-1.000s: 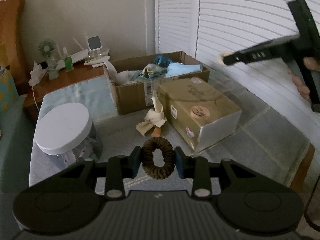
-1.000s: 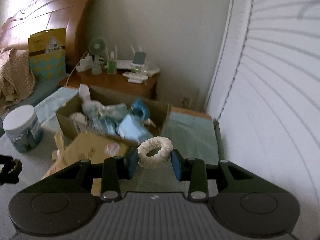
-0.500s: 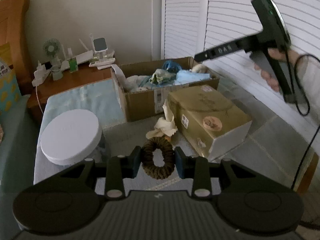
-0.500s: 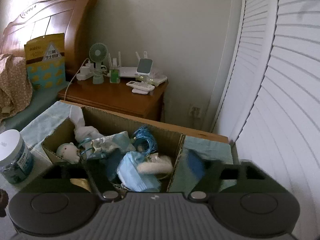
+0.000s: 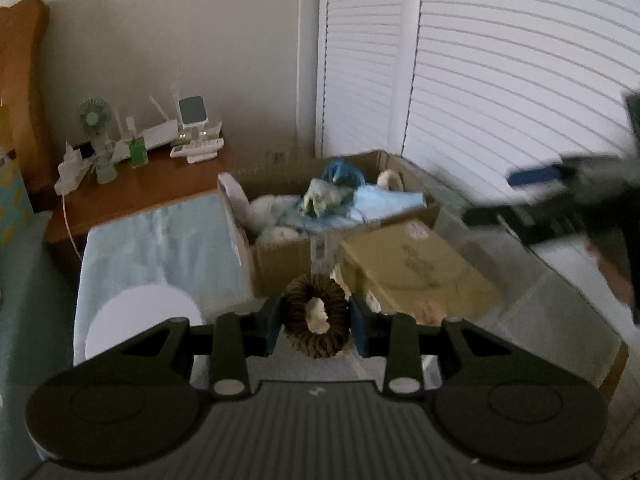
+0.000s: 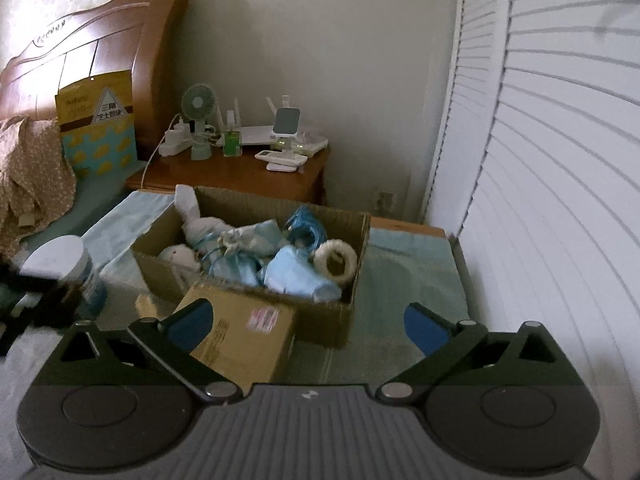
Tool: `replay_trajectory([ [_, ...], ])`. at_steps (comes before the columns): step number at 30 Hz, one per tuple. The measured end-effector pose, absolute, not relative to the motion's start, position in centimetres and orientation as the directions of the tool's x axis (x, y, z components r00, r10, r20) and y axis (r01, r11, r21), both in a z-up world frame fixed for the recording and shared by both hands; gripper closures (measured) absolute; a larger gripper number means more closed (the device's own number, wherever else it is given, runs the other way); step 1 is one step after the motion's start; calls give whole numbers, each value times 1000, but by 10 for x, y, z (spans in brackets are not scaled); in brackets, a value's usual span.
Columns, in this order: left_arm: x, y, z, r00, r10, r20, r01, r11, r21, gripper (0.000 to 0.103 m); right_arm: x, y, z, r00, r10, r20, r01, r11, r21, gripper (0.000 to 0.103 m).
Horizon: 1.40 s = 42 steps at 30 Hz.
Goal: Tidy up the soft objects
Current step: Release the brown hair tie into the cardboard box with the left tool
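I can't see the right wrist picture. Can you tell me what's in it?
The right gripper is open and empty above an open cardboard box full of soft blue and white things, with a white scrunchie lying inside. A closed tan box sits in front, and a white-lidded jar stands to the left.
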State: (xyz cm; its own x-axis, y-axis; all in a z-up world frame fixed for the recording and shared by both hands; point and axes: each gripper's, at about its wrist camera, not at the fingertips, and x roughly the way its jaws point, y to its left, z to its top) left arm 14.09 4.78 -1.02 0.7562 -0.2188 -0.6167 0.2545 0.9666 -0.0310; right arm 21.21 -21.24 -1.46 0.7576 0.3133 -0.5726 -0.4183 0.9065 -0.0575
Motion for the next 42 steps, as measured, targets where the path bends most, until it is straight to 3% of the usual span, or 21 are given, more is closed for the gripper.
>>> replay_trajectory([
  [16, 256, 27, 13, 789, -175, -589, 232, 972, 22, 65, 167, -230, -19, 755, 321, -571, -400, 916, -14, 0],
  [18, 265, 28, 10, 790, -158, -593, 214, 976, 26, 51, 167, -233, -19, 757, 322, -569, -396, 918, -7, 0],
  [19, 268, 28, 9, 789, -144, -598, 200, 979, 28, 31, 168, -235, -19, 757, 323, -568, -395, 918, -4, 0],
  [20, 270, 29, 8, 794, -131, -594, 185, 982, 31, 18, 167, -235, -18, 757, 324, -567, -395, 919, -2, 0],
  [21, 269, 30, 8, 802, -119, -586, 173, 984, 38, 15, 167, -236, -18, 757, 326, -567, -395, 918, 0, 0],
  [26, 257, 30, 11, 803, -105, -587, 171, 984, 57, 9, 165, -237, -19, 751, 332, -570, -402, 916, 4, 0],
  [42, 203, 32, -2, 763, -132, -632, 238, 968, 85, 8, 146, -236, -8, 762, 347, -546, -413, 911, 3, 0],
])
